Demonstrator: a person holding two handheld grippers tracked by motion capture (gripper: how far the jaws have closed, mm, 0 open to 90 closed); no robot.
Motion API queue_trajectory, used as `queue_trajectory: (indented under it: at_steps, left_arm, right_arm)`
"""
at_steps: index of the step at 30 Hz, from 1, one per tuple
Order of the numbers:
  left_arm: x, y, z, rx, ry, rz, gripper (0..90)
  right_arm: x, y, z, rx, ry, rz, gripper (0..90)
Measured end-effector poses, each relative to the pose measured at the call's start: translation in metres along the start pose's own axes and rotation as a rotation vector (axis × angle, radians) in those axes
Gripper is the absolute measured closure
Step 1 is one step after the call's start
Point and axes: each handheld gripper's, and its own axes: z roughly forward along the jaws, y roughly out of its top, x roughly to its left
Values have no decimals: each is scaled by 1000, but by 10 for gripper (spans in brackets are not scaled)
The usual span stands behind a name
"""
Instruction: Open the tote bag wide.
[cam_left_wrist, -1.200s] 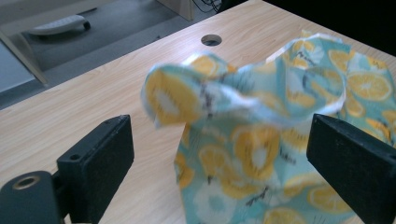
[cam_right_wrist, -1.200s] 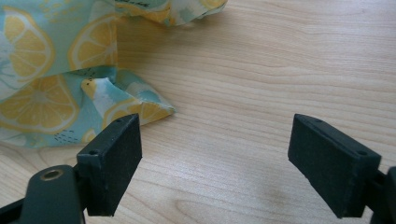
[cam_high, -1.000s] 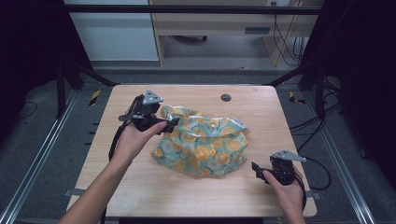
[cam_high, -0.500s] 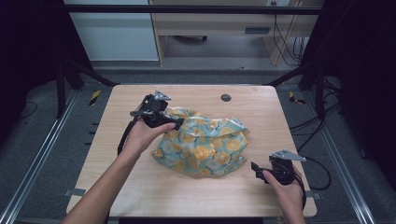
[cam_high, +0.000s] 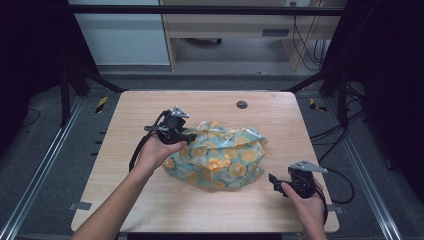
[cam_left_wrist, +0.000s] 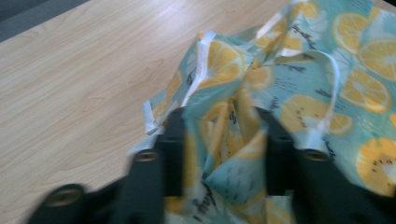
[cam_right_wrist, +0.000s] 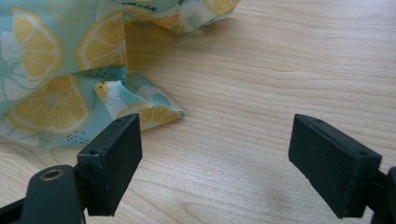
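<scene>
Sliding rightward since a second ago, the left tool (cam_high: 186, 136) is now sitting at the cloth's (cam_high: 220, 157) upper-left edge, its jaws apart with a bunched fold of lemon-print fabric between them; whether they are pinching it is blurred in its own view. The cloth is lying crumpled mid-table (cam_high: 150, 205). The right tool (cam_high: 274, 179) is resting just off the cloth's lower-right corner, jaws wide apart, barely moved.
</scene>
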Motion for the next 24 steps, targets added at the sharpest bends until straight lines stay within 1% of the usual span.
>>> queue_trajectory:
  at_steps: [1, 2, 3, 4, 5, 6, 7, 8, 9, 10, 11, 13, 14, 15, 16, 17, 21, 22, 23, 24]
  left_arm:
    - [-2, -1, 0, 1, -2, 6, 697]
    - [-6, -2, -1, -3, -12, 23, 799]
    - [-8, -3, -1, -5, -19, 29, 831]
    - [-8, -3, -1, -5, -19, 29, 853]
    - [-13, -4, -3, -16, -27, 41, 869]
    - [-13, -4, -3, -16, -27, 41, 877]
    - [-15, -5, -4, -22, -30, 49, 881]
    - [-18, -5, -7, -31, -29, 60, 881]
    - [-24, -6, -14, -63, -36, 73, 886]
    - [-28, -6, -19, -78, -44, 82, 886]
    - [-28, -6, -19, -78, -44, 82, 887]
    - [-35, -7, -29, -102, -59, 104, 887]
    - [-39, -8, -33, -119, -68, 105, 887]
    - [-45, -11, -42, -141, -83, 121, 888]
    - [-45, -11, -42, -141, -83, 121, 888]
    - [-48, -13, -45, -149, -91, 130, 888]
    - [-59, -26, -56, -167, -125, 145, 888]
    - [-64, -32, -60, -174, -129, 159, 888]
    - [-64, -32, -60, -174, -129, 159, 889]
    - [-67, -36, -62, -178, -134, 164, 889]
  right_arm:
    - [0, 0, 0, 0, 0, 0, 175]
    - [0, 0, 0, -3, -2, -4, 179]
    - [1, 0, 0, -3, -2, 1, 179]
    - [0, 1, -1, -9, -4, -6, 180]
    - [1, 1, -2, -8, -5, 1, 181]
    - [1, 1, -2, -8, -5, 1, 181]
    - [1, 1, -2, -15, -12, -10, 181]
    - [1, 1, -2, -15, -12, -10, 181]
    - [1, 1, -2, -15, -14, -13, 181]
    - [1, 1, -3, -15, -14, -14, 182]
    - [1, 1, -3, -15, -14, -14, 182]
    - [2, 2, -3, -18, -16, -13, 183]
    - [2, 2, -3, -20, -22, -18, 184]
    - [2, 2, -4, -25, -25, -19, 190]
    - [2, 2, -4, -25, -25, -19, 190]
    - [3, 3, -5, -33, -28, -26, 192]
    - [5, 7, -10, -65, -34, -28, 201]
    - [6, 9, -12, -81, -51, -42, 209]
    - [8, 12, -14, -91, -51, -46, 215]
    - [8, 12, -14, -91, -51, -46, 215]
